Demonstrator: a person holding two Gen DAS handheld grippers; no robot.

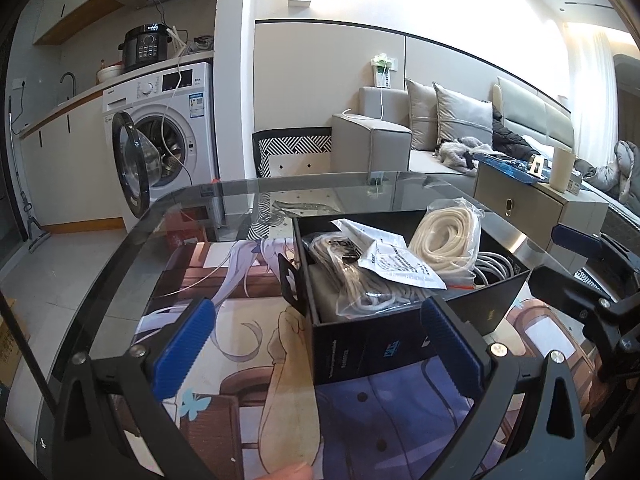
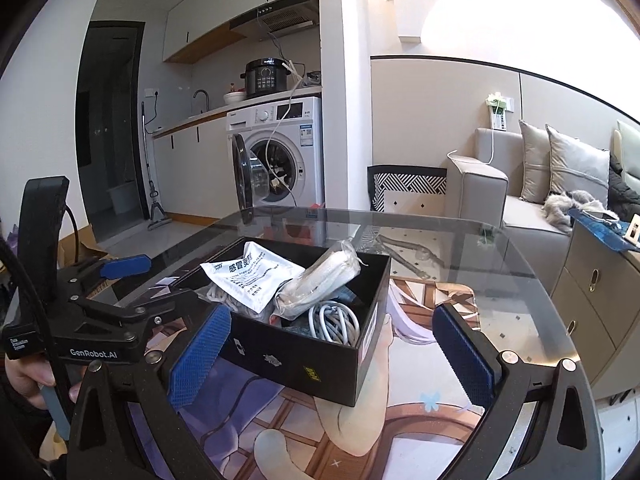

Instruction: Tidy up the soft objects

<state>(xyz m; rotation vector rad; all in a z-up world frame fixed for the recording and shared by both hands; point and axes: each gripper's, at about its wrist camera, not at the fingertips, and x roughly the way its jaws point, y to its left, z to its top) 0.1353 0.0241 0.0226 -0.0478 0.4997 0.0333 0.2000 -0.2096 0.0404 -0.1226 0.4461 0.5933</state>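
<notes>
A black open box [image 1: 372, 350] [image 2: 320, 368] stands on a printed mat on the glass table. In it lie a bagged coil of cream rope [image 1: 446, 236] [image 2: 320, 280], a white printed pouch [image 1: 400, 264] [image 2: 250, 276], a bagged grey cord [image 1: 360, 284] and a coiled white cable [image 2: 334, 322]. My left gripper [image 1: 316, 350] is open, its blue pads near the box's front wall, empty. My right gripper [image 2: 334, 360] is open and empty, pads either side of the box's near corner. The left gripper also shows in the right wrist view [image 2: 120, 280].
The printed mat [image 1: 240, 340] [image 2: 400, 432] covers the table's near part; the glass table edge [image 1: 280, 188] curves behind. A washing machine [image 1: 160, 136] with its door open, a grey sofa [image 1: 440, 136] and a cabinet [image 2: 592, 300] stand beyond. A box flap [image 1: 496, 300] hangs open.
</notes>
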